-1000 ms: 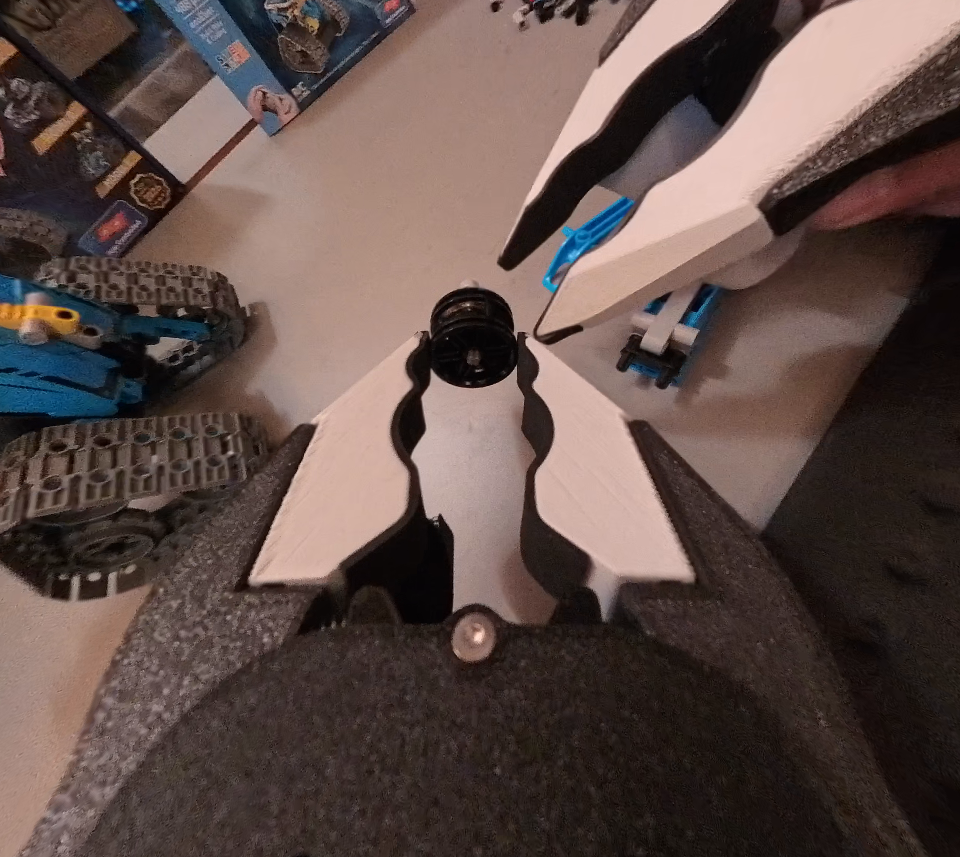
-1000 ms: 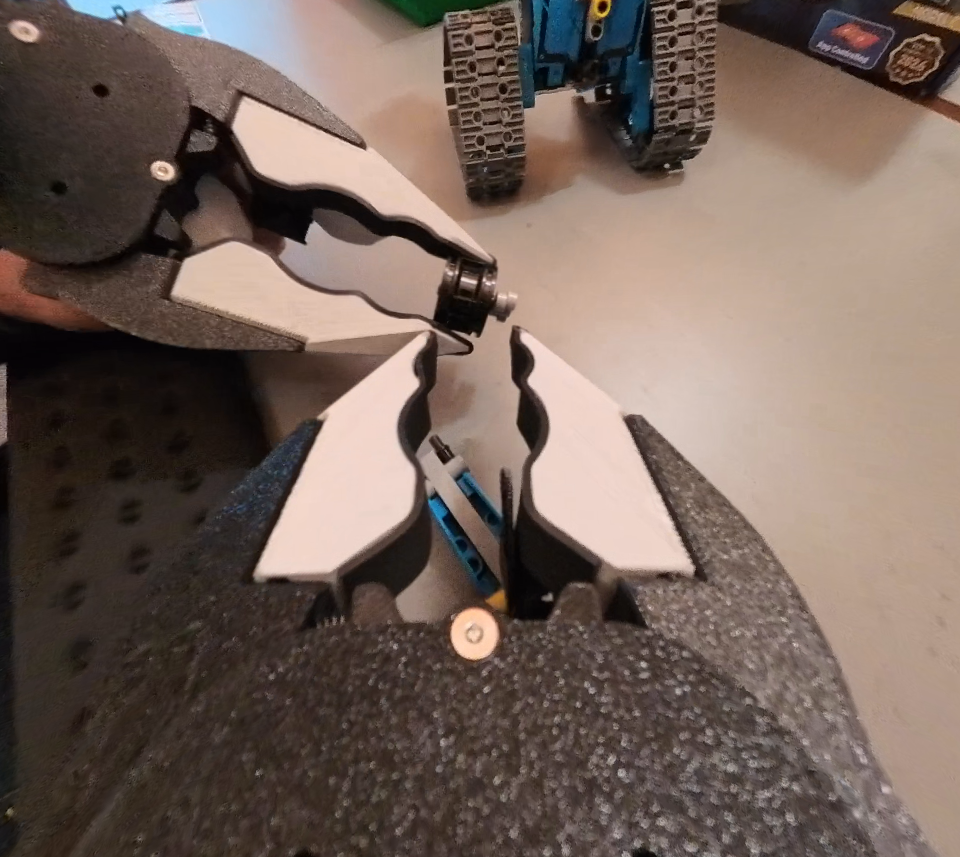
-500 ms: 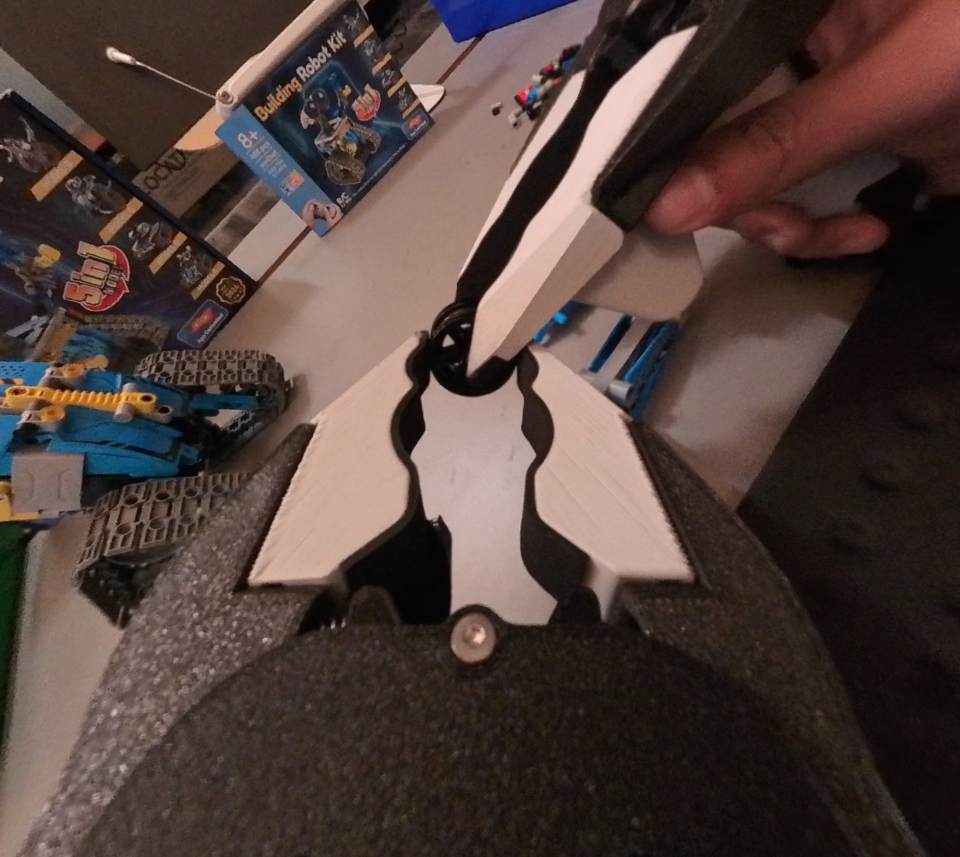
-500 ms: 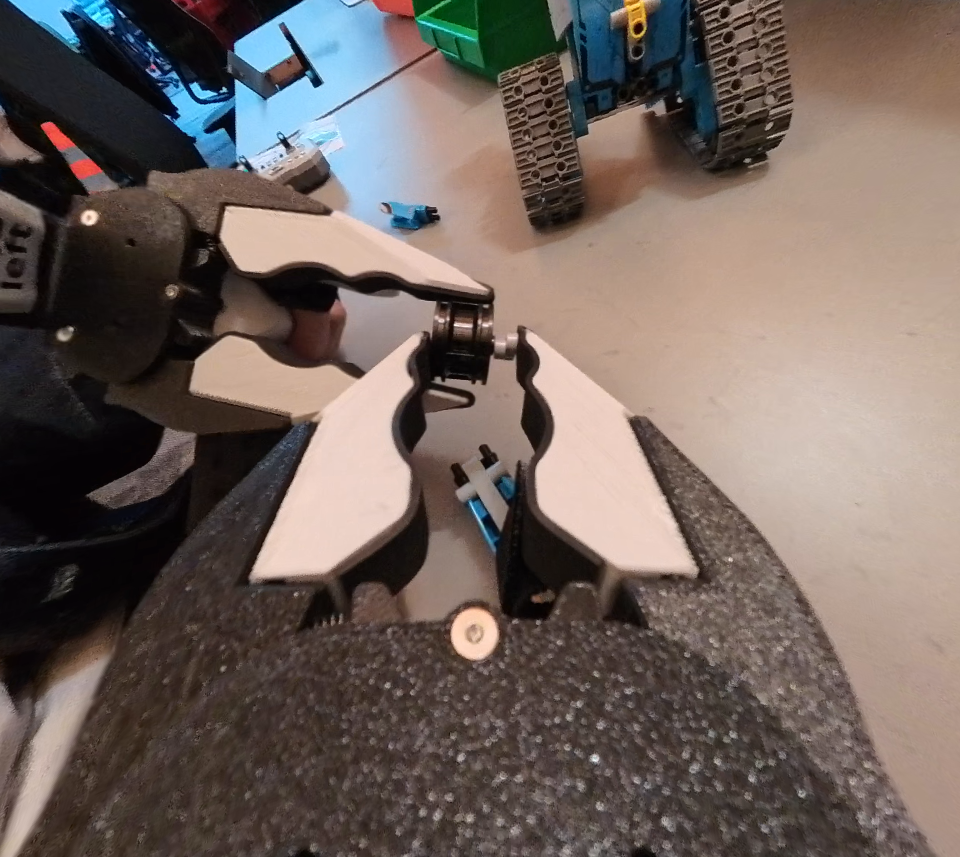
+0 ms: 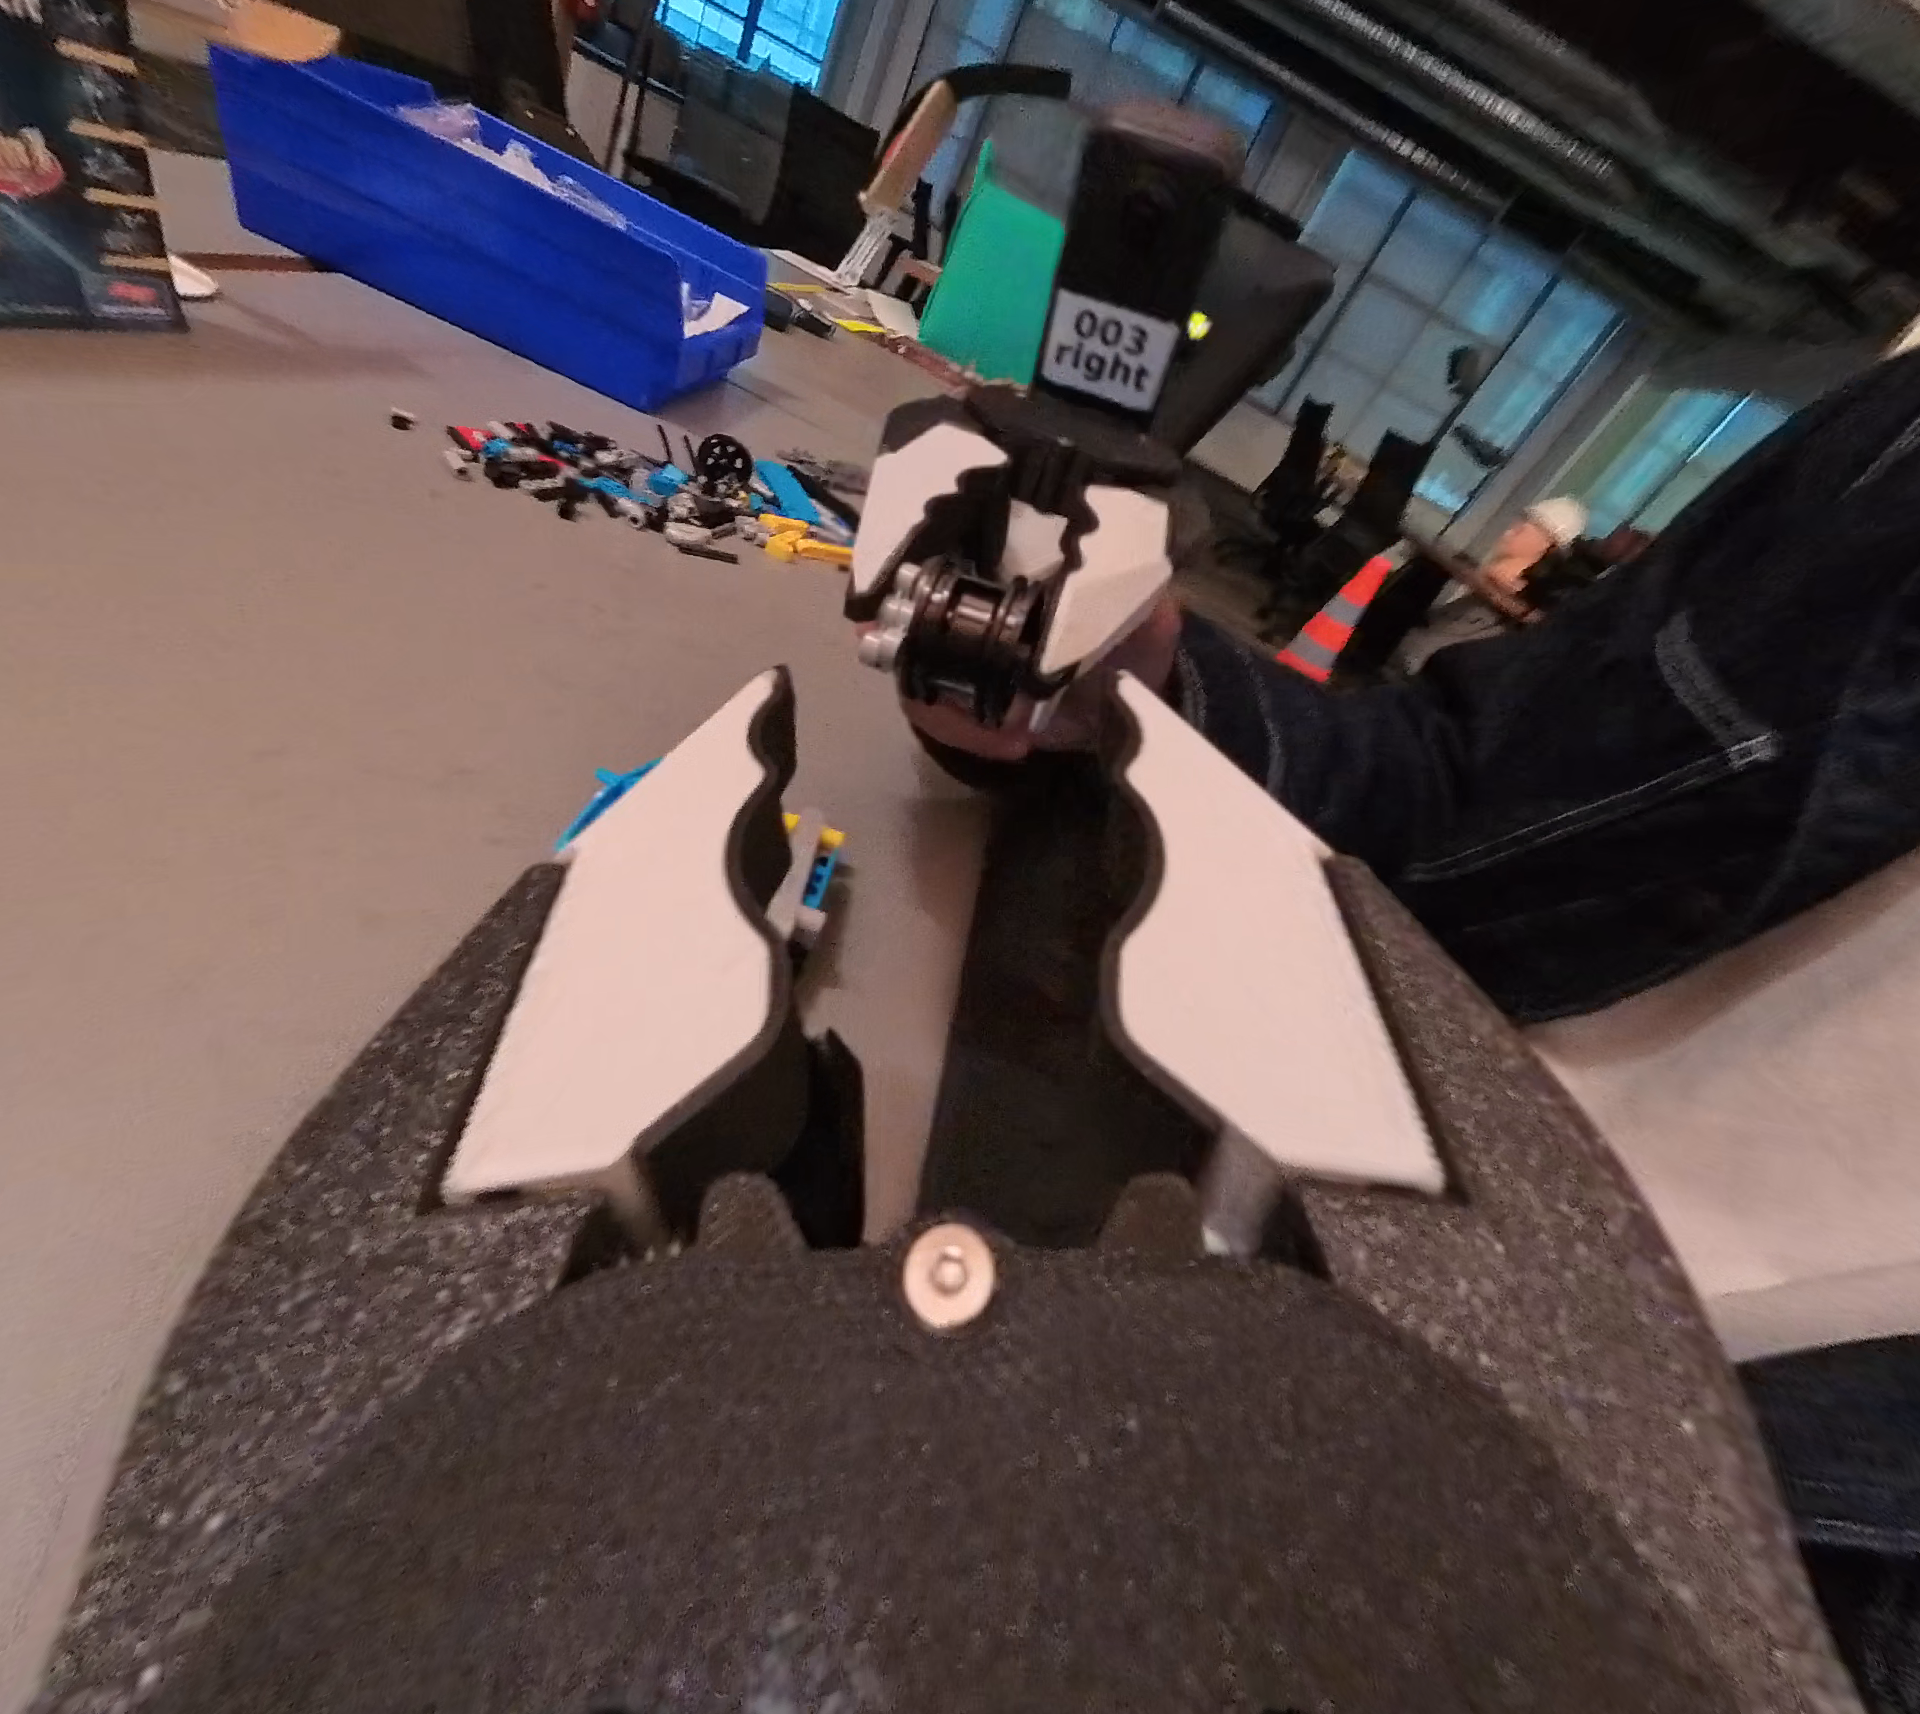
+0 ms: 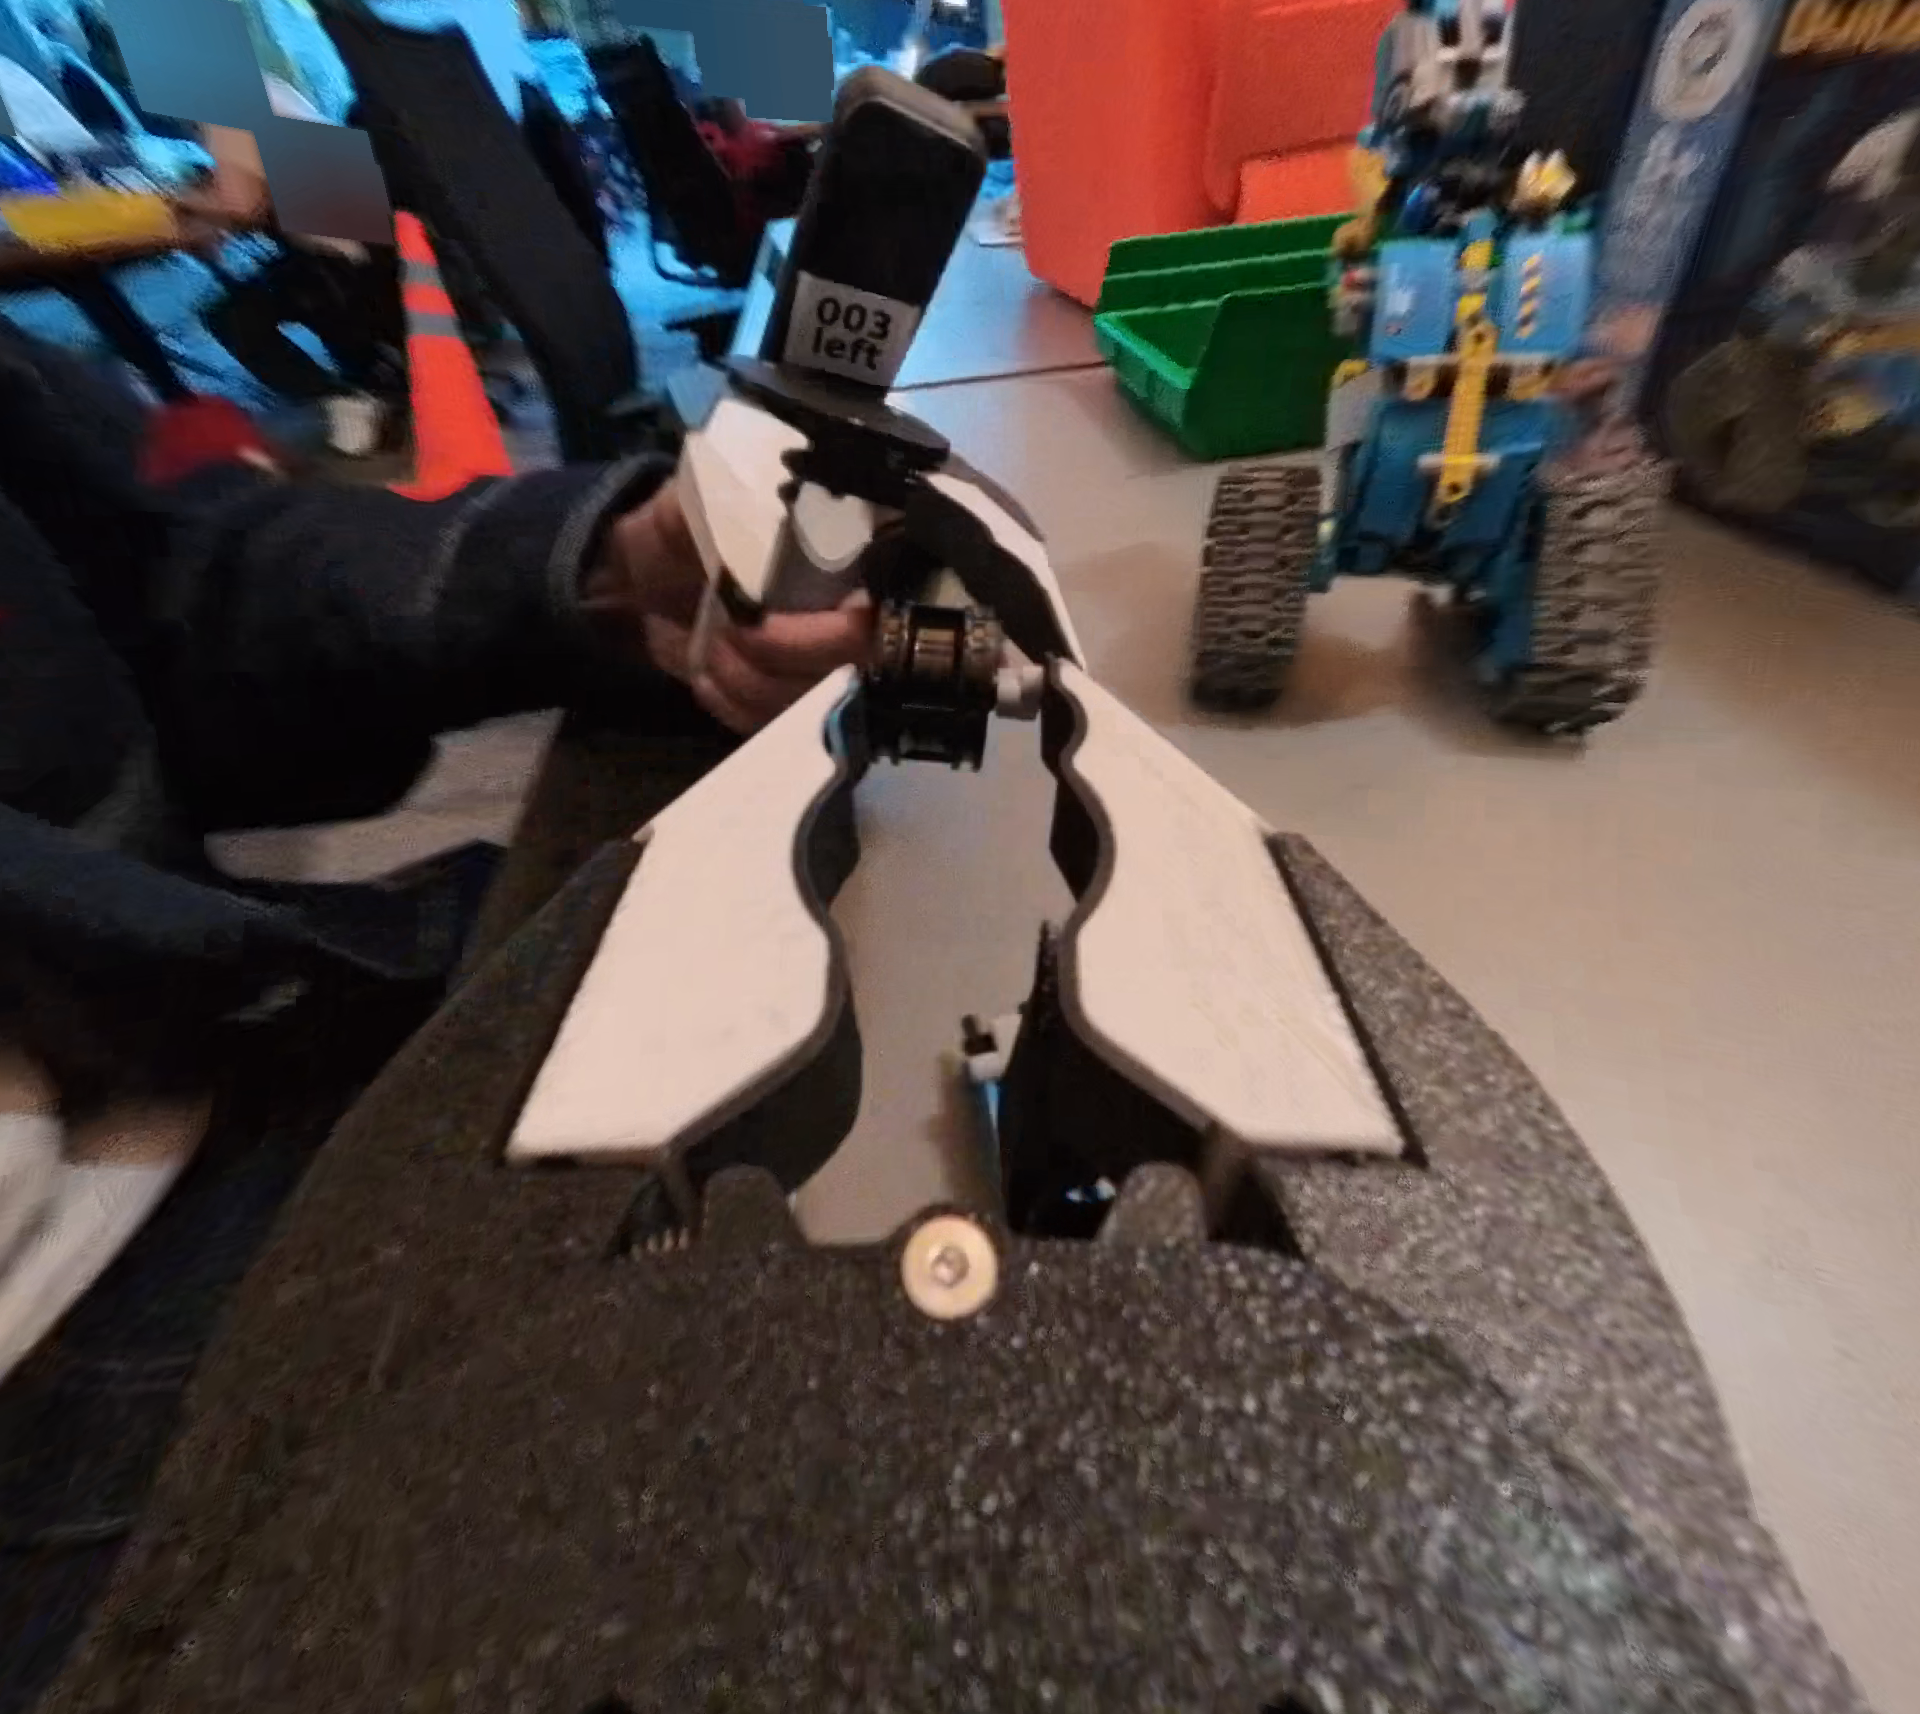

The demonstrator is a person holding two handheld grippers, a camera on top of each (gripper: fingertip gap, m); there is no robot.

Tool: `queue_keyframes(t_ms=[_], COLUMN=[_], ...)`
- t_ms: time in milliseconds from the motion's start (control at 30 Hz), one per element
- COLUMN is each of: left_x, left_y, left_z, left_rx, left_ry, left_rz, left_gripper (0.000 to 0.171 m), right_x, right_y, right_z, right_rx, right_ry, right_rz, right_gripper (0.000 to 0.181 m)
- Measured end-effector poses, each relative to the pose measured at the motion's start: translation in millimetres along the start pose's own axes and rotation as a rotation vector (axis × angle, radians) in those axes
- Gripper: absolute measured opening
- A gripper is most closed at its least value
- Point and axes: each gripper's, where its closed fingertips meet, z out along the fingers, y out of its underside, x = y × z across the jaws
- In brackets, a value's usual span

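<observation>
the right gripper (image 6: 951, 682) is clamped on a small black plastic wheel with a grey axle pin through it (image 6: 925, 656), pinching it across its width at the very fingertips, with the pin poking out sideways. the wheel is in the air above the grey table (image 5: 260, 677), not resting on anything. the left gripper (image 5: 951, 693) faces it from just in front. its jaws are spread wide and hold nothing, and the wheel hangs just beyond their tips.

the wheel looks light, hard and stiff, and its smooth, grooved rim is likely slippery. a hold across the flat faces or on the rim seems surer than one on the thin pin, which may slide out.

on the table beneath the left gripper lies a small blue and grey brick piece (image 5: 816, 875). farther off sits a scattered pile of small black, blue and yellow parts (image 5: 644, 485). behind it to the left a long blue plastic bin (image 5: 488, 251) holds crumpled clear plastic bags. in the right wrist view a green plastic bin (image 6: 1216, 334) stands far right, and its contents are hidden. an orange bag (image 6: 1195, 75) stands behind it, and a blue tracked brick-built robot (image 6: 1444, 459) stands next to a printed box (image 6: 1787, 210).
</observation>
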Motion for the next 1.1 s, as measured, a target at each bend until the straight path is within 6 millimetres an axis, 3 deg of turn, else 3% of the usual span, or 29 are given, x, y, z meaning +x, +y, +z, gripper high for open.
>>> queue_keyframes(t_ms=[67, 167, 300, 367, 567, 667, 967, 1100], left_x=[0, -4, 10, 17, -1, -1, 1, 0], left_y=[-5, -9, 2, 4, -8, -15, -14, -14], left_z=[-3, -3, 4, 5, 5, 5, 5, 5], left_rx=[0.048, 0.079, -0.001, -0.020, 0.104, 0.166, 0.157, 0.159], left_ry=[0.110, 0.209, 0.288, 0.318, 0.264, 0.267, 0.258, 0.247], left_rz=[-0.223, -0.422, -0.440, -0.419, -0.503, -0.505, -0.464, -0.460], left_gripper=[0.082, 0.079, 0.059, 0.032, 0.031, 0.031, 0.030, 0.031], right_x=[2, -11, -19, -18, 3, 5, 4, 3], right_y=[-9, -4, 0, 1, -5, -10, -4, -4], right_z=[-2, 4, 11, 10, 10, 8, 8, 6], right_rx=[0.012, -0.025, -0.047, -0.057, -0.087, -0.066, -0.033, -0.064], right_ry=[0.137, 0.141, 0.134, 0.143, 0.368, 0.414, 0.206, 0.227], right_rz=[-0.247, -0.395, -0.461, -0.472, -0.558, -0.540, -0.243, -0.288], right_gripper=[0.031, 0.031, 0.031, 0.031, 0.032, 0.032, 0.031, 0.024])
